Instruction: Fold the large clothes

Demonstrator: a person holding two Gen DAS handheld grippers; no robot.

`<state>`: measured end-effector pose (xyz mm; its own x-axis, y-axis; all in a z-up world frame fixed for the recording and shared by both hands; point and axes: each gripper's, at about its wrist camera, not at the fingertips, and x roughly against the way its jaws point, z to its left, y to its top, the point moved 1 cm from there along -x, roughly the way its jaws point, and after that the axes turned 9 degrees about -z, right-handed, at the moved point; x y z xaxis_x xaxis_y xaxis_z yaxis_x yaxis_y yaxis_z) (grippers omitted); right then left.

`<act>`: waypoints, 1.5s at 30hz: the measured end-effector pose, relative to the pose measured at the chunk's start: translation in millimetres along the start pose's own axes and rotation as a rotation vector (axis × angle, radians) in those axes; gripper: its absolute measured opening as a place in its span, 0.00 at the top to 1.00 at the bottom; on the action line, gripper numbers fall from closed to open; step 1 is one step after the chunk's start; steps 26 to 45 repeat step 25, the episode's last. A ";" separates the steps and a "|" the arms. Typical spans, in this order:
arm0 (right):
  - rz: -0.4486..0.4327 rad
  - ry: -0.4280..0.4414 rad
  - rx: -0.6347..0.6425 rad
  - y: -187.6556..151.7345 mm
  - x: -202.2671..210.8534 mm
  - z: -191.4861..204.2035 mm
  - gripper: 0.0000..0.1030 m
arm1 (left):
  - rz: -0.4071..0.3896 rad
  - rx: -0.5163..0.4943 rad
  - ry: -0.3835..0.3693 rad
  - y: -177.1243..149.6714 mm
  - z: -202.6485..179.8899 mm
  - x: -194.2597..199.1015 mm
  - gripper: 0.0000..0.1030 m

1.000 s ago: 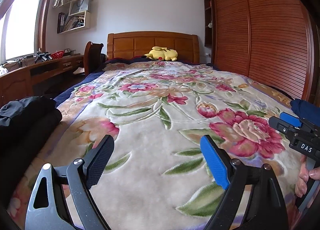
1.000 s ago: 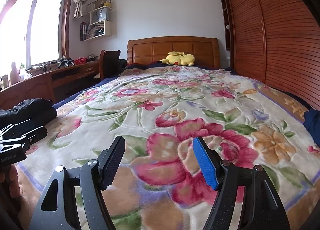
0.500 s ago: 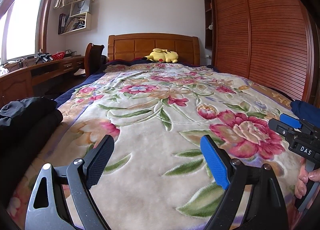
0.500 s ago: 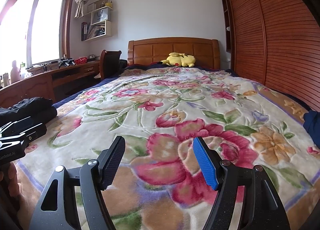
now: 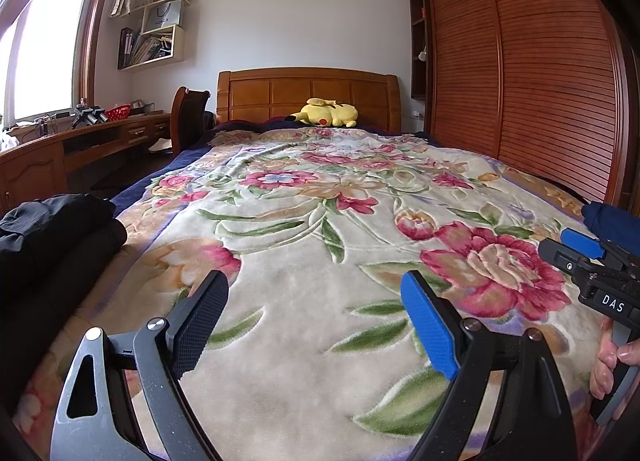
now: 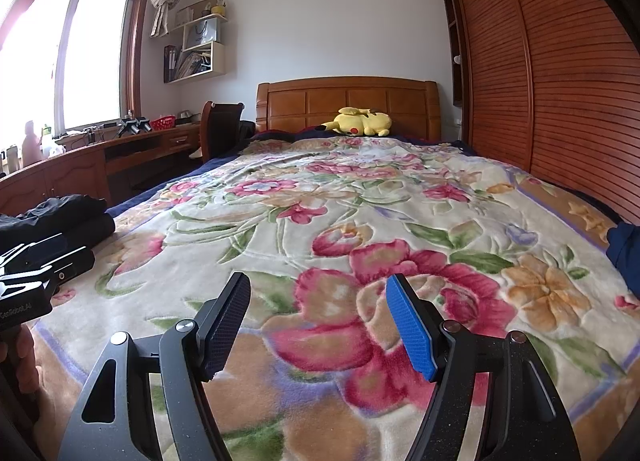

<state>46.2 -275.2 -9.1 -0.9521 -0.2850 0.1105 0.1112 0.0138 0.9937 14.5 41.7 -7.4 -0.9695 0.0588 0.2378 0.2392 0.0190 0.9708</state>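
While both hover over the floral blanket (image 5: 304,301), left tool (image 5: 314,321) and right tool (image 6: 318,321) gape empty, angled slightly downward.

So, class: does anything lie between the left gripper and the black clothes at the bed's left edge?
Nothing visible does. The left gripper is open over bare floral blanket, and the black clothes lie off to its left with only blanket between. The yellow plush toy is far back by the headboard.
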 end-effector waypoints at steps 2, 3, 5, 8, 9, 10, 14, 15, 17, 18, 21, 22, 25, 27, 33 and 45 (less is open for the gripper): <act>-0.001 -0.001 0.000 0.3 -0.2 0.2 0.30 | 0.000 -0.003 0.001 -0.2 -0.1 -0.3 0.14; -0.001 0.000 0.000 0.0 0.0 -0.1 0.30 | 0.000 -0.003 0.001 -0.2 0.0 -0.2 0.14; -0.001 0.001 0.000 0.2 -0.6 -0.7 0.30 | 0.002 -0.002 0.000 -0.5 0.2 -0.6 0.14; -0.002 0.002 0.000 0.1 -0.2 -0.8 0.30 | 0.001 0.000 0.001 -0.6 0.1 -0.5 0.14; -0.002 0.000 0.000 0.0 -0.1 -0.7 0.30 | 0.001 0.000 0.001 -0.6 0.2 -0.3 0.14; -0.003 0.001 0.000 0.1 -0.4 -1.2 0.30 | 0.001 0.000 0.001 -0.8 -0.1 -0.5 0.14; -0.004 0.001 -0.001 0.1 -0.5 -1.6 0.30 | 0.000 -0.001 0.002 -0.8 0.1 -0.6 0.14; -0.004 0.003 0.000 0.1 -0.6 -2.2 0.30 | 0.000 -0.002 0.004 -0.9 0.2 -0.7 0.14; -0.005 0.003 -0.001 0.1 -1.4 -2.5 0.30 | -0.001 -0.002 0.005 0.1 1.6 -0.1 0.14; -0.004 0.004 -0.001 0.1 -1.7 -3.1 0.30 | -0.002 -0.003 0.005 0.8 2.5 -0.2 0.14; -0.005 0.004 0.000 -0.1 -1.1 -3.4 0.30 | -0.001 -0.005 0.008 0.6 2.5 0.0 0.14; -0.006 0.004 -0.001 -0.1 -1.5 -3.8 0.30 | -0.002 -0.004 0.006 0.3 2.0 -0.1 0.14; -0.006 0.005 -0.002 -0.5 -2.2 -5.3 0.30 | -0.003 -0.004 0.006 0.9 3.0 -0.2 0.14; -0.006 0.005 -0.002 -0.5 -2.2 -5.3 0.30 | -0.003 -0.004 0.006 0.9 3.0 -0.2 0.14; -0.006 0.005 -0.002 -0.5 -2.2 -5.3 0.30 | -0.003 -0.004 0.006 0.9 3.0 -0.2 0.14; -0.006 0.005 -0.002 -0.5 -2.2 -5.3 0.30 | -0.003 -0.004 0.006 0.9 3.0 -0.2 0.14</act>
